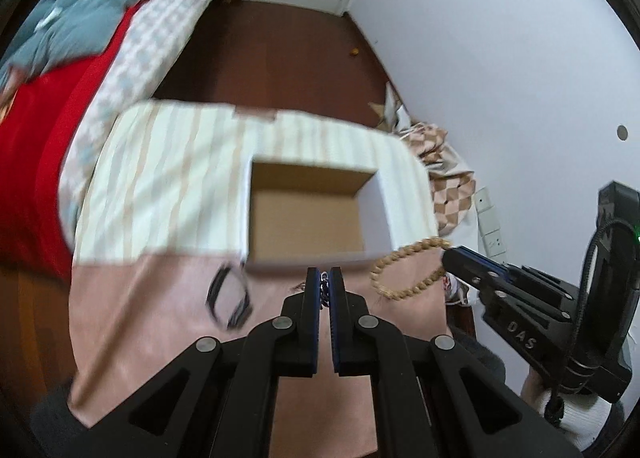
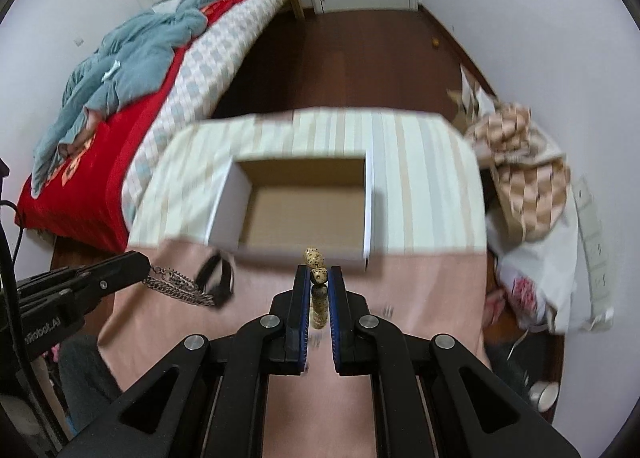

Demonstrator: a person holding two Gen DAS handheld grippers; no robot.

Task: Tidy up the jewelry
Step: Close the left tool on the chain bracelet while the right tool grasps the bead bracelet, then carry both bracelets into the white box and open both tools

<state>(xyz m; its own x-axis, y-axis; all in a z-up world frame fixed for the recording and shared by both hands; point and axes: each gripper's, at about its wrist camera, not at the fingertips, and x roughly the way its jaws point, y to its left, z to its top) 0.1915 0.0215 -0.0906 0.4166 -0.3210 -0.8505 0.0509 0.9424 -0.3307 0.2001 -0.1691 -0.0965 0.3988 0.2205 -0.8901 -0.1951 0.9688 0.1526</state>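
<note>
Here both grippers hover near the box [image 1: 312, 214] — jaws clamping chain [image 2: 176, 284], beaded bracelet [image 1: 404, 270]

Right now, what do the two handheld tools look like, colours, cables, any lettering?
Both are matte black with angular linkage arms, round silver pivot bolts and blue pads lining the fingers. The right tool shows white "DAS" lettering on its side in the left wrist view, plus a looping black cable and a small green light on its body. The left tool carries partly legible white lettering ending in "Robot.AI" and a black cable.

Black hand-held gripper [image 1: 325, 278], blue finger pads [image 1: 319, 290], silver screws, black cable
</note>
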